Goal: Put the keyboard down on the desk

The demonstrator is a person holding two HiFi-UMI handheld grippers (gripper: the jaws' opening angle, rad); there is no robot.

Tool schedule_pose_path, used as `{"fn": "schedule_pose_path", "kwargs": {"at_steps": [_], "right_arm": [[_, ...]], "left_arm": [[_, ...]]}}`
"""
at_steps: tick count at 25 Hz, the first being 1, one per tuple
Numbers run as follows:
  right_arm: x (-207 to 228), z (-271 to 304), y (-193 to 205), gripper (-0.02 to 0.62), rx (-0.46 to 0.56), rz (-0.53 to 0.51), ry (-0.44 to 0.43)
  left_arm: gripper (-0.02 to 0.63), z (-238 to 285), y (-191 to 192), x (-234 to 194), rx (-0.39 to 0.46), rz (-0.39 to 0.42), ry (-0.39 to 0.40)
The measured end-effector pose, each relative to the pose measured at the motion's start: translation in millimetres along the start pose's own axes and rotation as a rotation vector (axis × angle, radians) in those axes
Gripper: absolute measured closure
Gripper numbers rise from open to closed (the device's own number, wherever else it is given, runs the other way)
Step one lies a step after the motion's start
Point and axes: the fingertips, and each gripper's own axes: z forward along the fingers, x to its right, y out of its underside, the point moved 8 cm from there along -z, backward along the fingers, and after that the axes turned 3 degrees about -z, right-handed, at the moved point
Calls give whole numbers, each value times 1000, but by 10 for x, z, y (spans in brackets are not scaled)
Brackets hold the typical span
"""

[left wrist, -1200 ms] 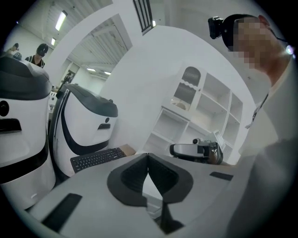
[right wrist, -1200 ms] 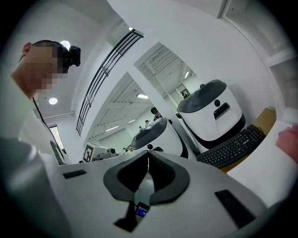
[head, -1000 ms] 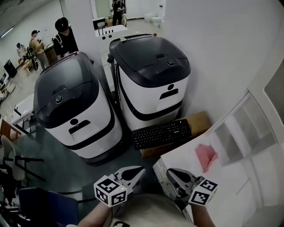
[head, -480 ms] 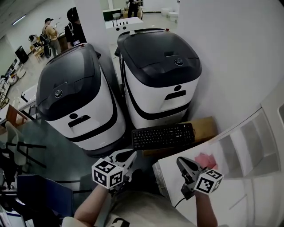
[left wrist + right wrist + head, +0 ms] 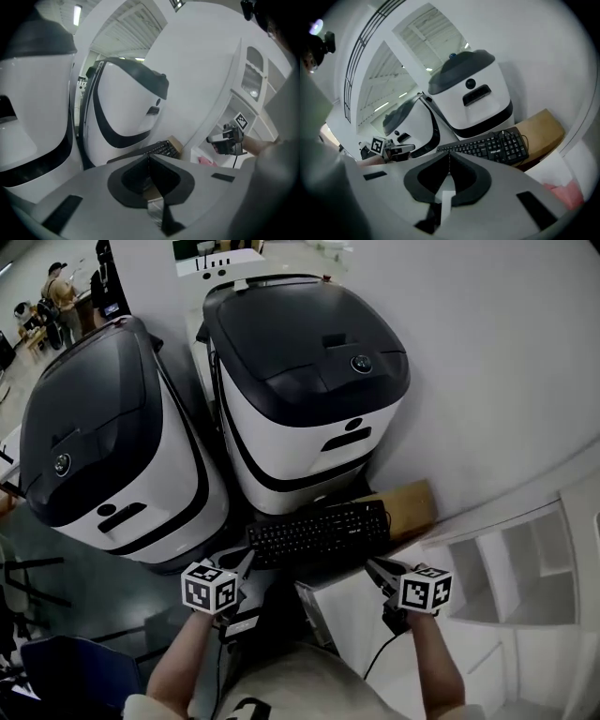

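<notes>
A black keyboard (image 5: 319, 532) lies on a brown cardboard box (image 5: 408, 505) in front of the white-and-black machines; it also shows in the left gripper view (image 5: 160, 149) and the right gripper view (image 5: 493, 146). My left gripper (image 5: 247, 560) is shut and empty, its tip just short of the keyboard's left end. Near the keyboard's right end my right gripper (image 5: 371, 565) is also shut with nothing in it. The white desk (image 5: 487, 652) spreads at the lower right.
Two large white machines with black tops (image 5: 300, 381) (image 5: 89, 456) stand against the wall behind the keyboard. A pink cloth (image 5: 568, 194) lies on the desk. White shelving (image 5: 525, 559) is at the right. People stand far off at the top left.
Both grippers have moved forward and down towards the keyboard and now flank its near edge. The head view has tipped down and the pink cloth has left it.
</notes>
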Motion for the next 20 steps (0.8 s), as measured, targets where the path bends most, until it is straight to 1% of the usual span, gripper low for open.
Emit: {"fn": "schedule_pose_path", "kwargs": {"at_steps": [3,5,6,7,10,11,12,14,17,20], "right_arm": [[324,224,-66,569,-88,72,79],[554,410,-119,568,-127,130,109],[668,481,-129,565,-140,150,125],[779,534,-124,552,-153,166,143],[1083,657,-97,357,-187,196,192],[1173,688,-96,313,-191,198,208],[1257,712,-95,307,-192,197,224],[1402,760,-96,291,-193,188,255],[1578,832,-129,282,-207,138,299],[1767,877,-172,279,-261,45,346]], "left_arm": [[591,251,84,-264,-33,-54,-6],[584,417,96,-398,-60,-64,-2],[565,487,118,-438,-79,-70,4],[522,543,155,-464,-98,-85,11],[375,689,256,-573,-141,-158,25],[338,740,275,-627,-152,-180,22],[305,788,297,-684,-165,-200,17],[265,856,359,-796,-196,-245,15],[245,923,465,-911,-239,-322,29],[245,1024,546,-935,-253,-392,58]]}}
